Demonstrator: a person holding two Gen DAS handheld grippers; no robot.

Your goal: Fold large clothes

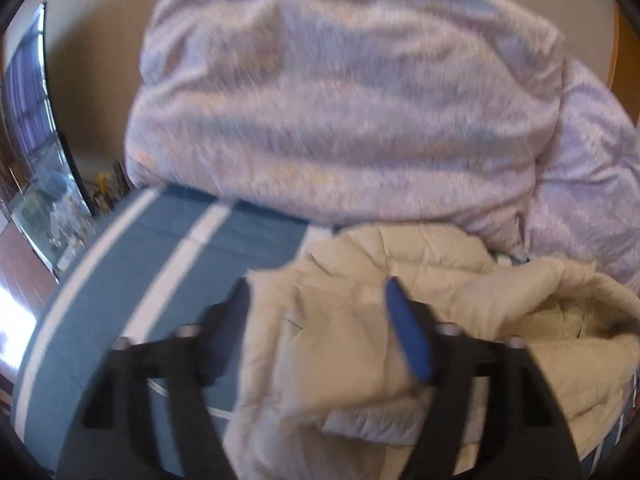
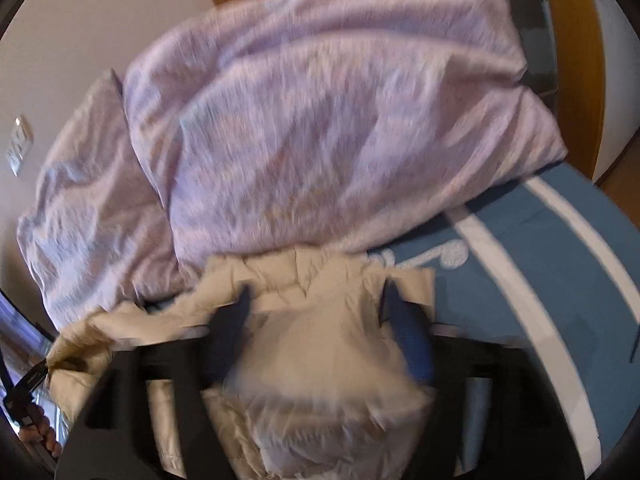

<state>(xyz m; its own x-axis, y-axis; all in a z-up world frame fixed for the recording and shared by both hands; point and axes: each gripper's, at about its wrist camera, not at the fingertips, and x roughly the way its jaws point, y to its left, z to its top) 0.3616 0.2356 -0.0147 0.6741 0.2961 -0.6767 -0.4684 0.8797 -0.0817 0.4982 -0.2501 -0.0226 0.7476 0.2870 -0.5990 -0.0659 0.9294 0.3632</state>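
A cream puffer jacket [image 1: 360,320] lies crumpled on a blue bed sheet with white stripes [image 1: 180,248]. My left gripper [image 1: 318,284] is open, its fingers wide apart with jacket fabric lying between them. In the right wrist view the jacket [image 2: 320,344] bulges up between the fingers of my right gripper [image 2: 316,292], which is open too. At that view's lower left the other gripper's tip [image 2: 34,376] touches the jacket's edge. Both views are blurred by motion.
A big lilac duvet [image 1: 340,100] is heaped at the back of the bed, close behind the jacket; it also shows in the right wrist view [image 2: 320,120]. A mirror [image 1: 36,140] and wooden floor lie left of the bed. A wall switch [image 2: 18,146] is on the left wall.
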